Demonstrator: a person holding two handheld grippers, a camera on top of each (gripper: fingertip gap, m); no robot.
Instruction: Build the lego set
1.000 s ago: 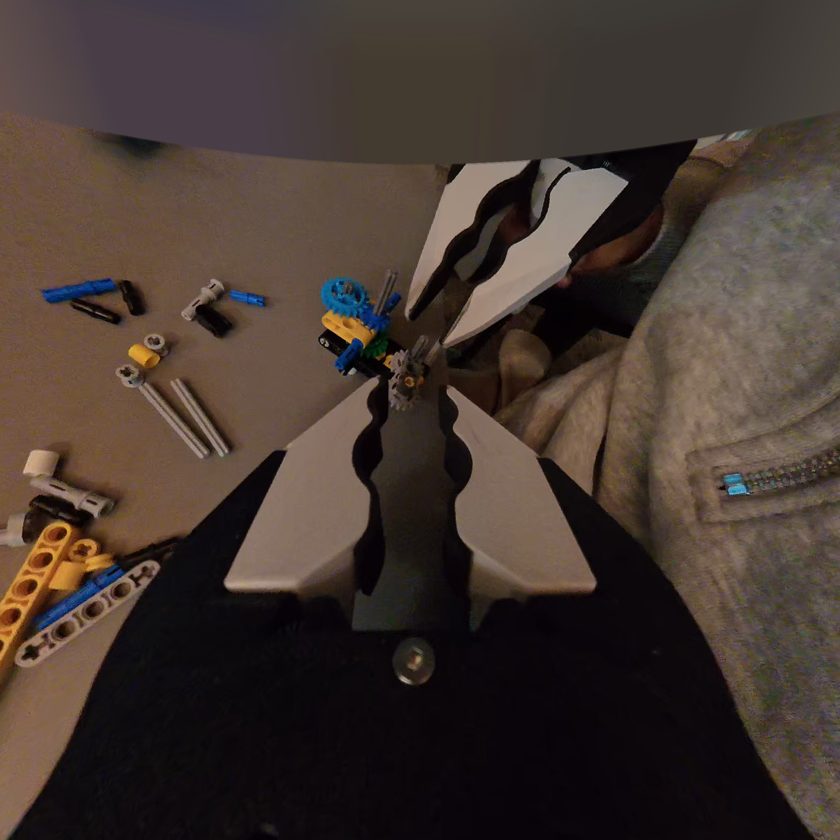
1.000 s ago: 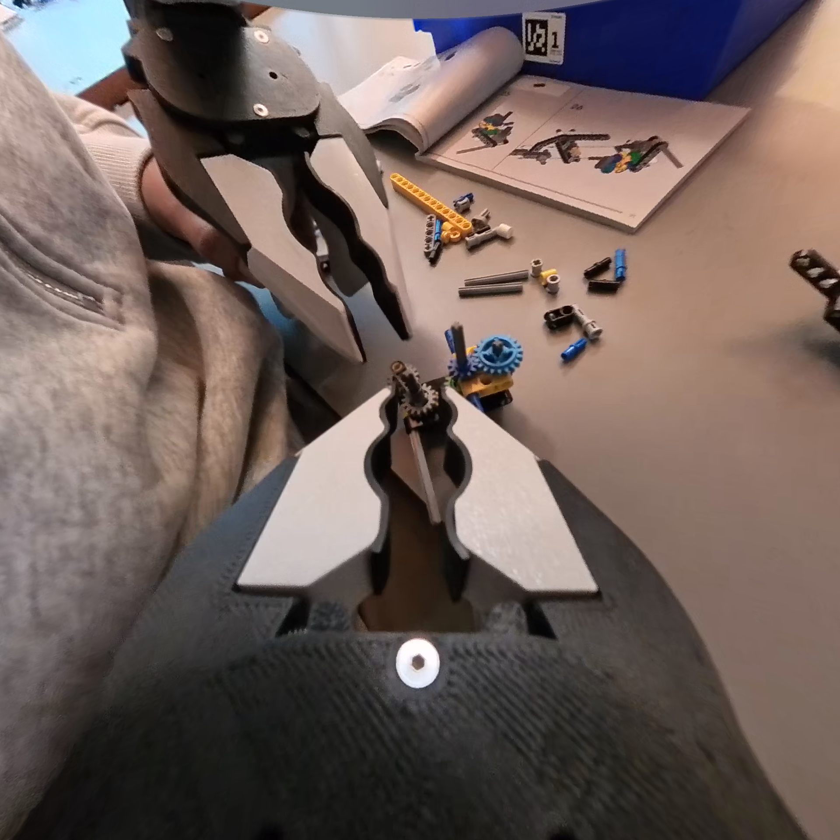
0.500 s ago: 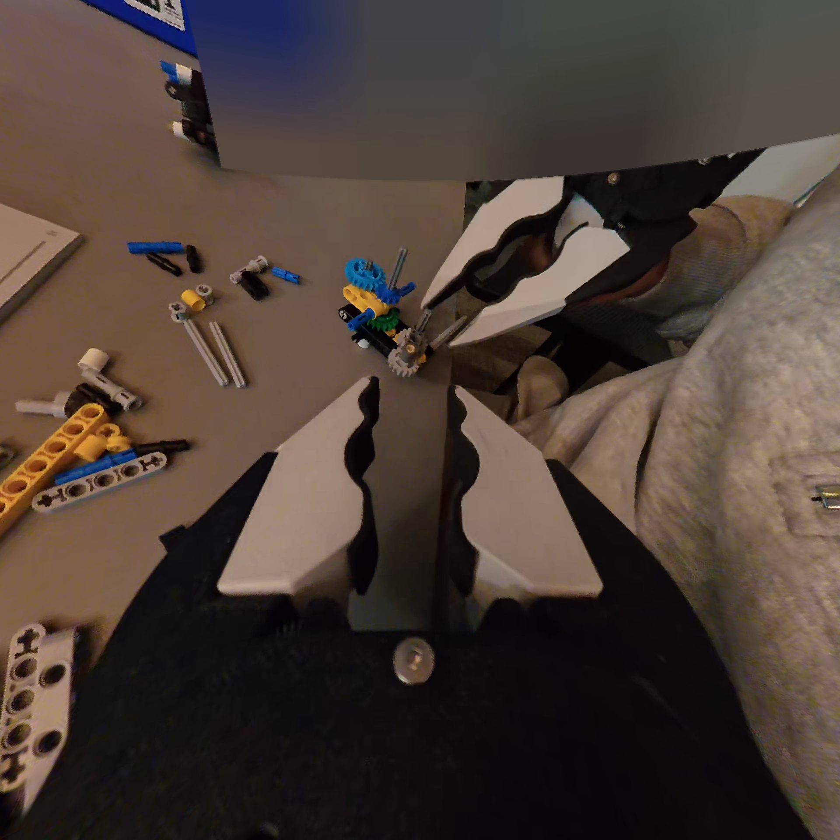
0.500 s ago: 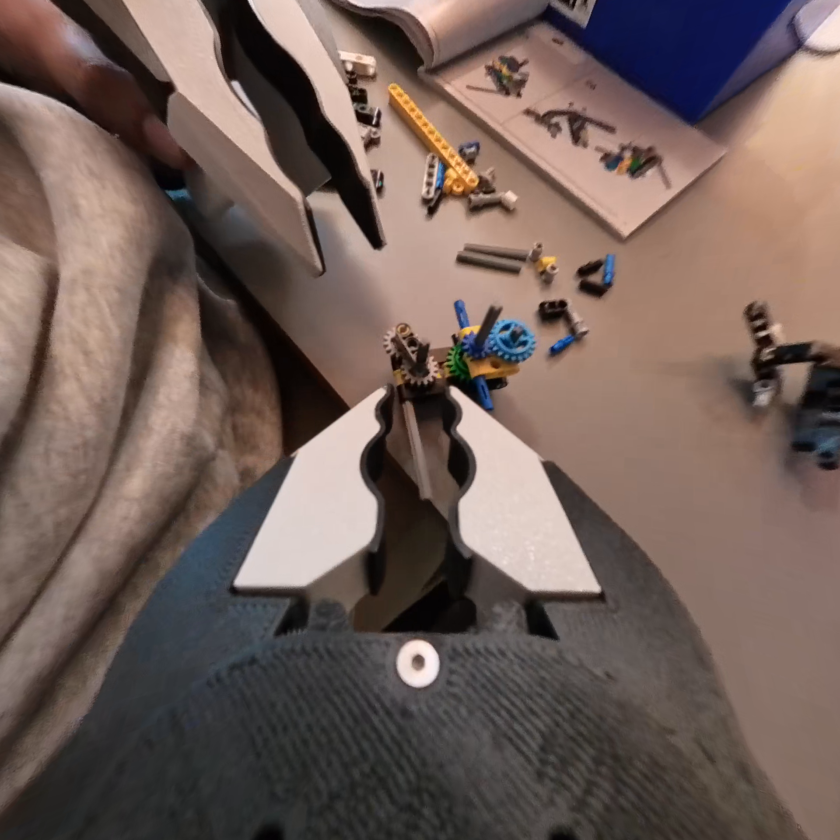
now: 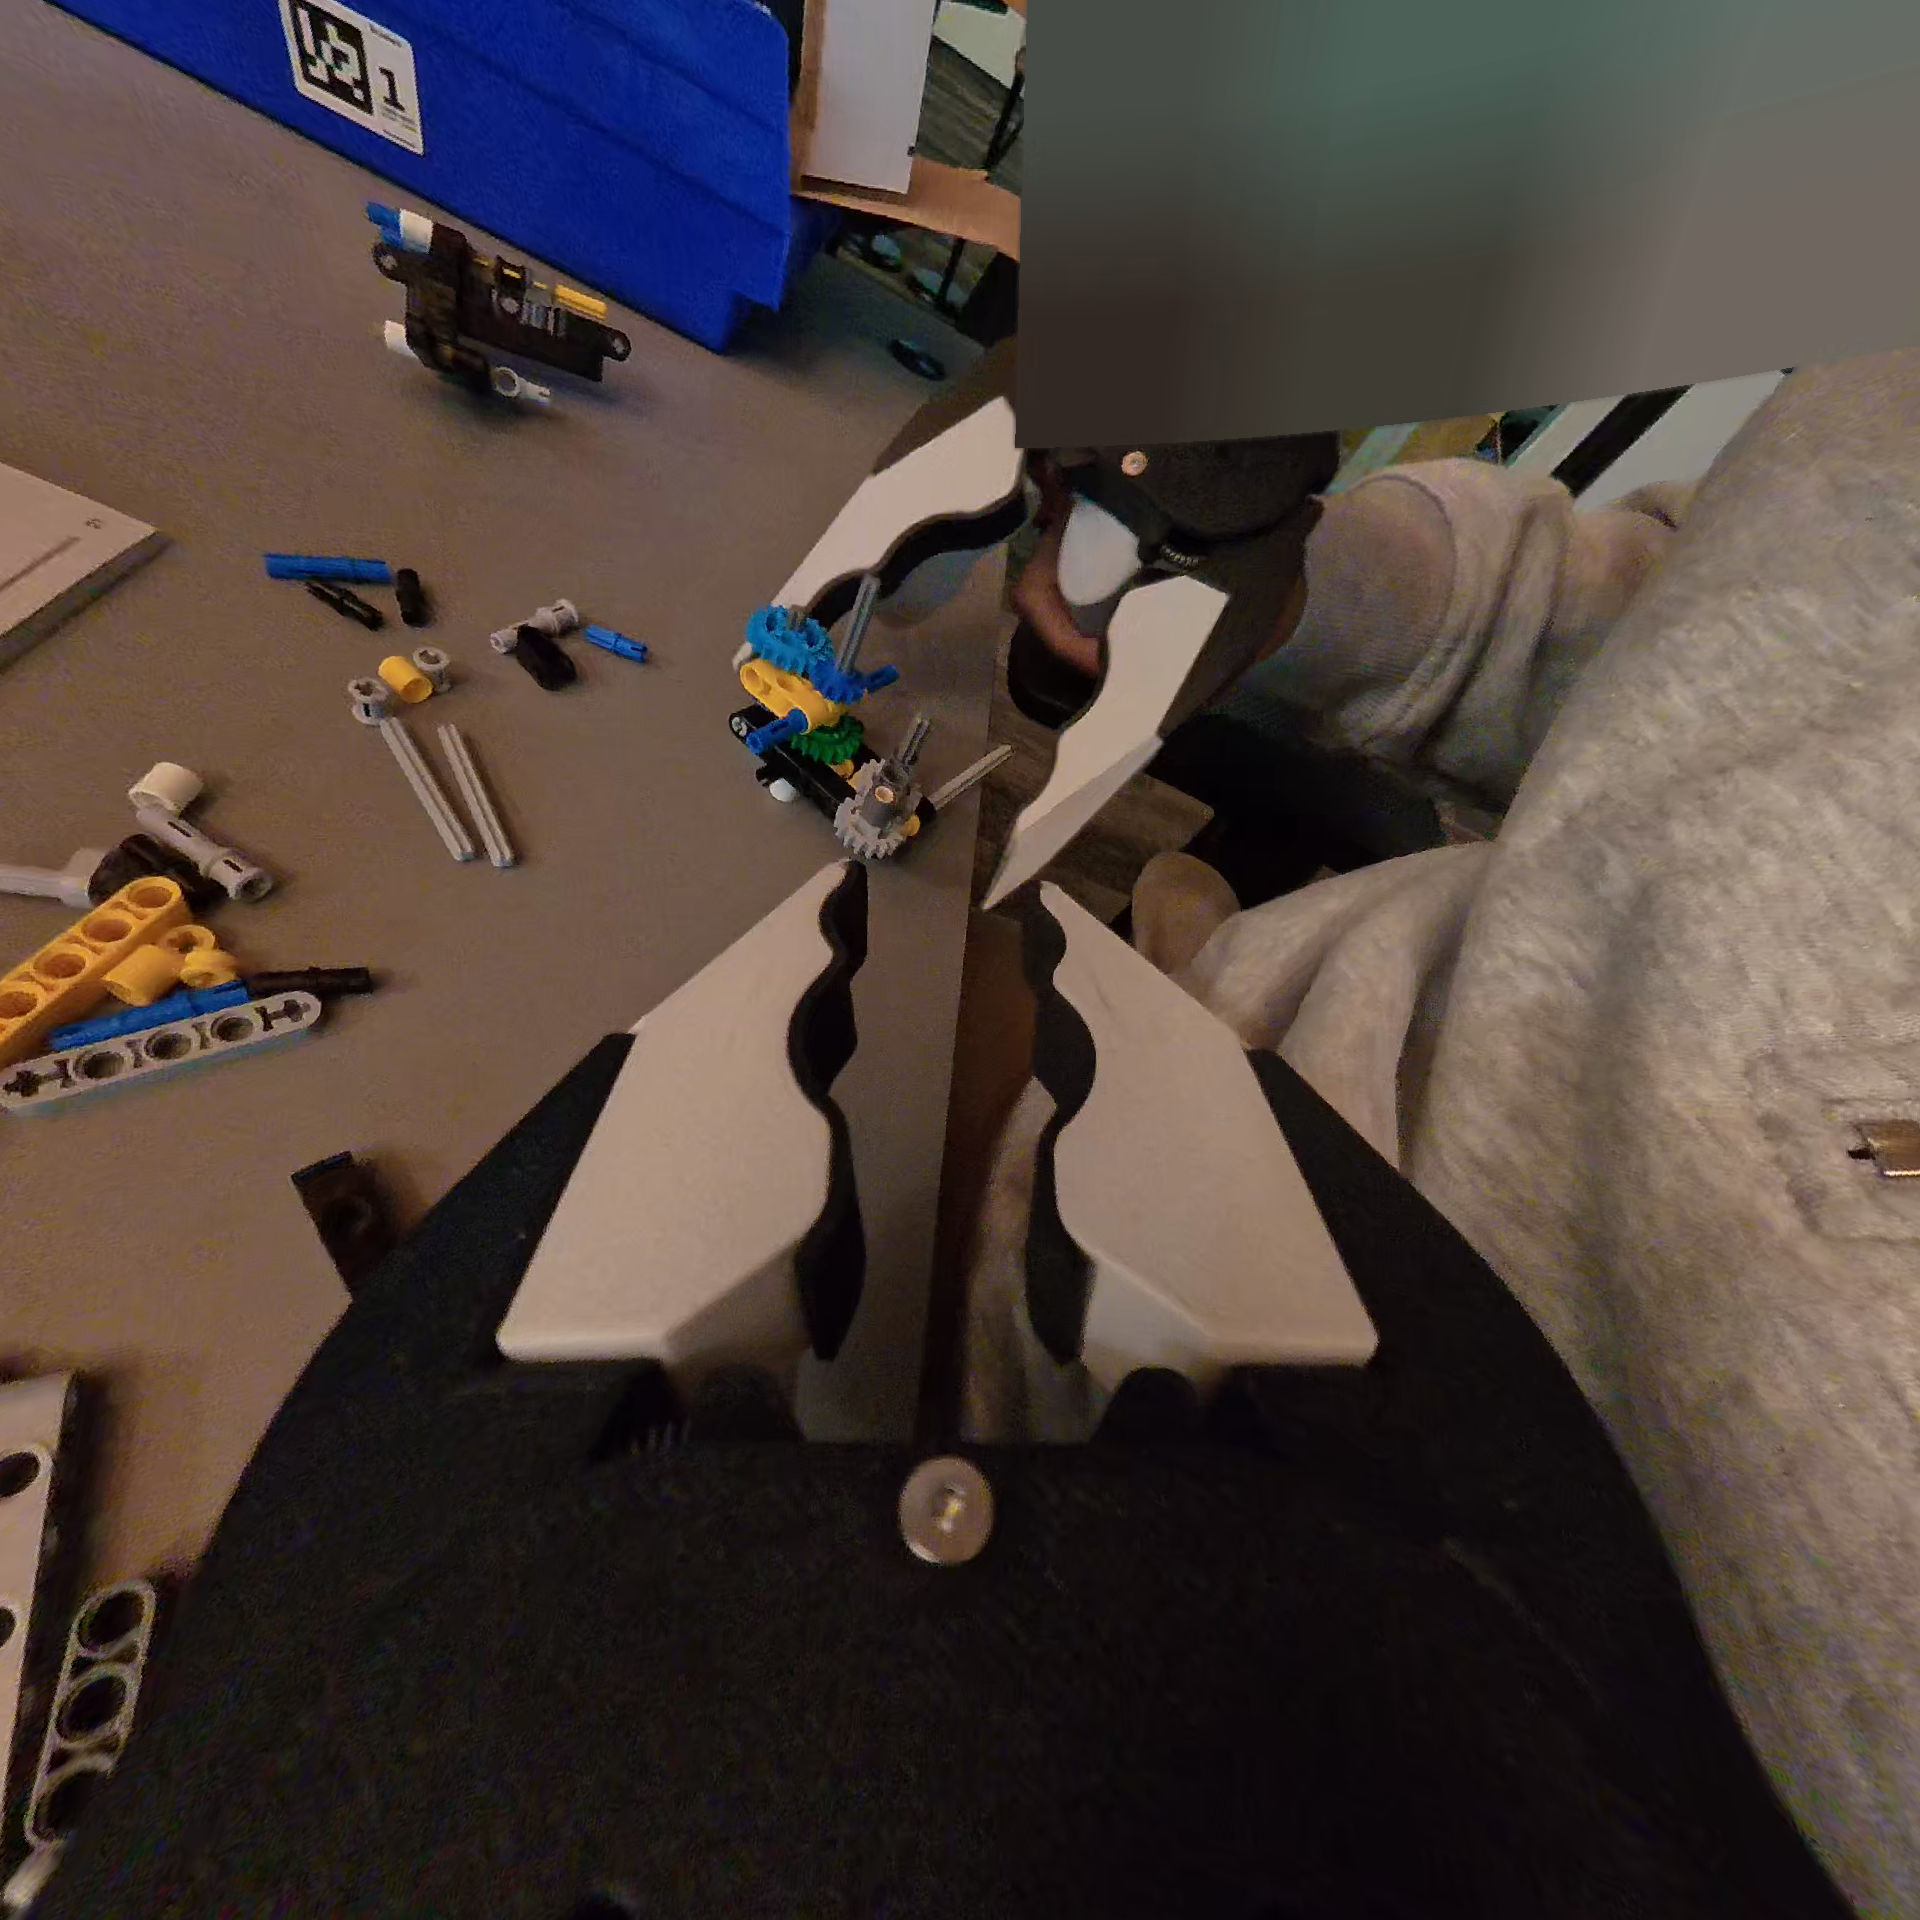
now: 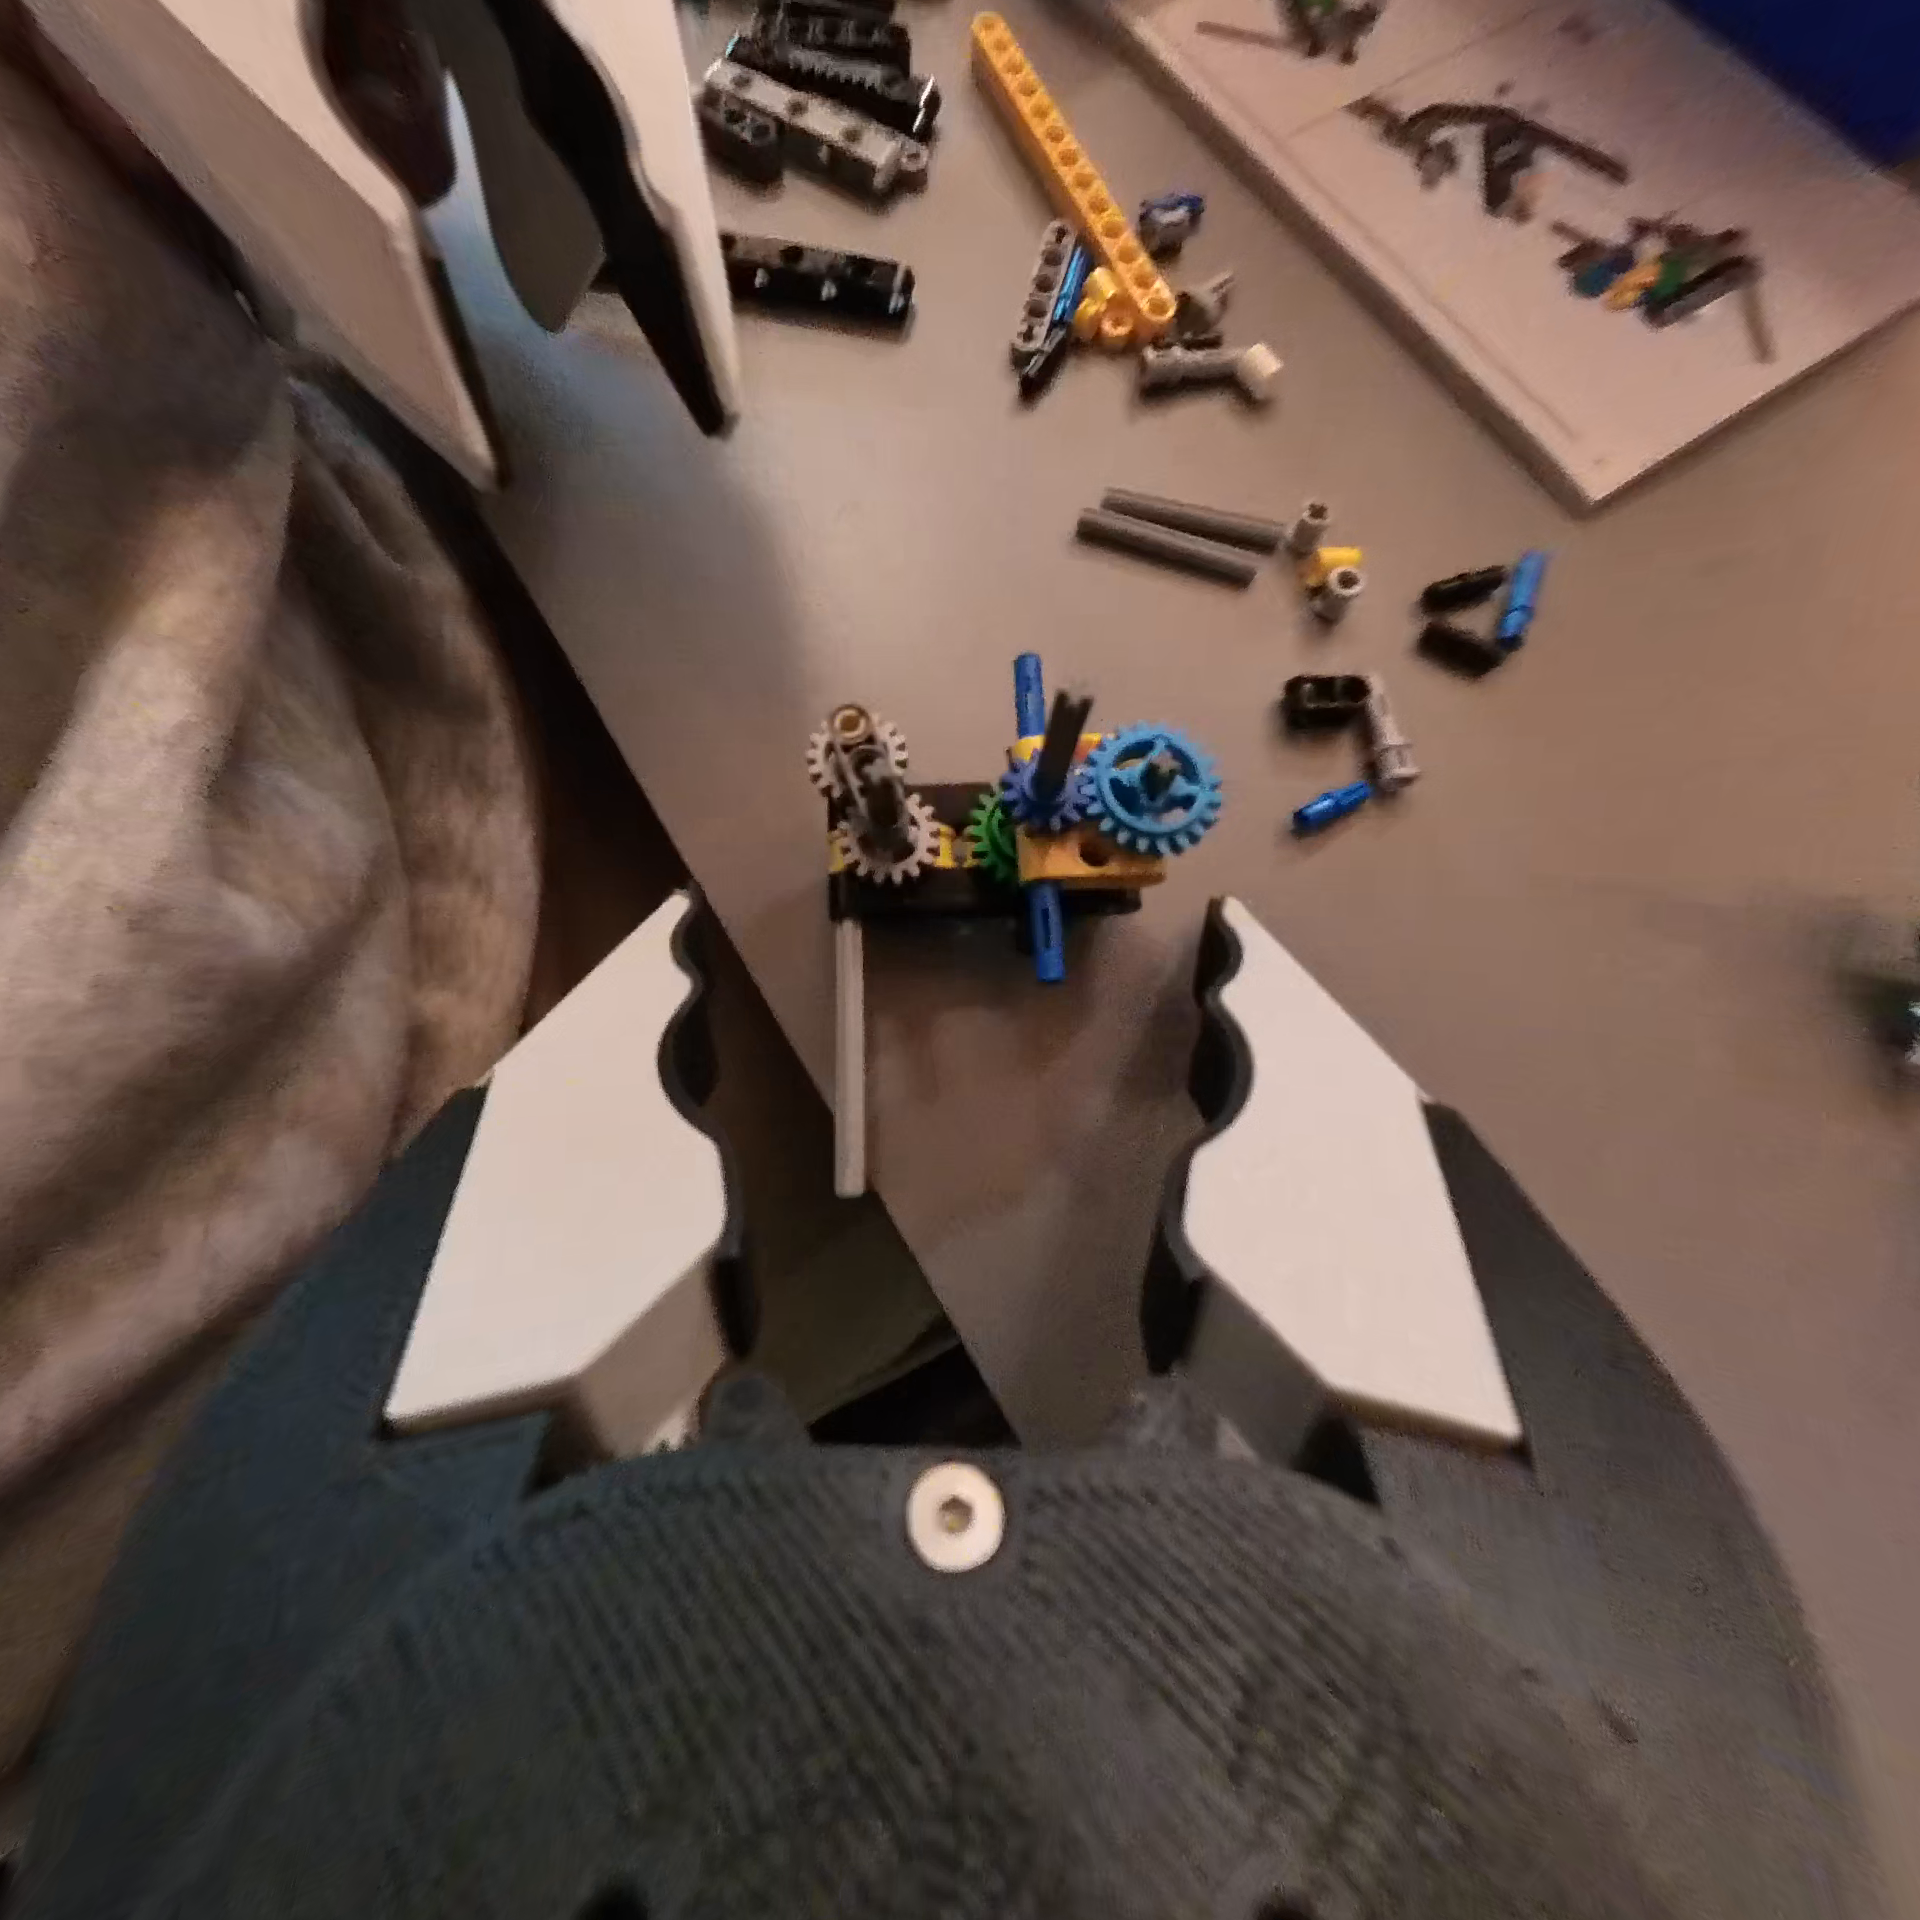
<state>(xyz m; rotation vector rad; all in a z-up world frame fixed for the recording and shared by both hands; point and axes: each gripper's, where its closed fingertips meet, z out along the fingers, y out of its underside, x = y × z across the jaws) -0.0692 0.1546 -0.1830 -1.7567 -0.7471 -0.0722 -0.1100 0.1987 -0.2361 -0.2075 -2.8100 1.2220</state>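
Note:
The small gear assembly (image 6: 987, 821) of black and yellow beams with a blue gear, a green gear and grey gears stands on the grey table (image 6: 1455, 1039) near its front edge. A grey axle (image 6: 847, 1060) sticks out of it toward my right gripper (image 6: 953, 906). That gripper is wide open and empty, one finger on each side of the assembly without touching it. The assembly also shows in the left wrist view (image 5: 831, 727). My left gripper (image 5: 948, 883) is open and empty, just short of the grey gear (image 5: 881, 816). It shows at the upper left of the right wrist view (image 6: 603, 436).
Loose parts lie beyond the assembly: a yellow beam (image 6: 1070, 177), two grey axles (image 5: 457, 790), blue and black pins, black beams (image 6: 821, 94). A black sub-assembly (image 5: 488, 301) stands by a blue bin (image 5: 571, 125). An instruction booklet (image 6: 1507, 260) lies open. A person's grey sleeve (image 5: 1662, 935) lies along the table edge.
My right gripper has opened and let go of the grey axle, leaving the assembly on the table. My left gripper has drawn back from the grey gear.

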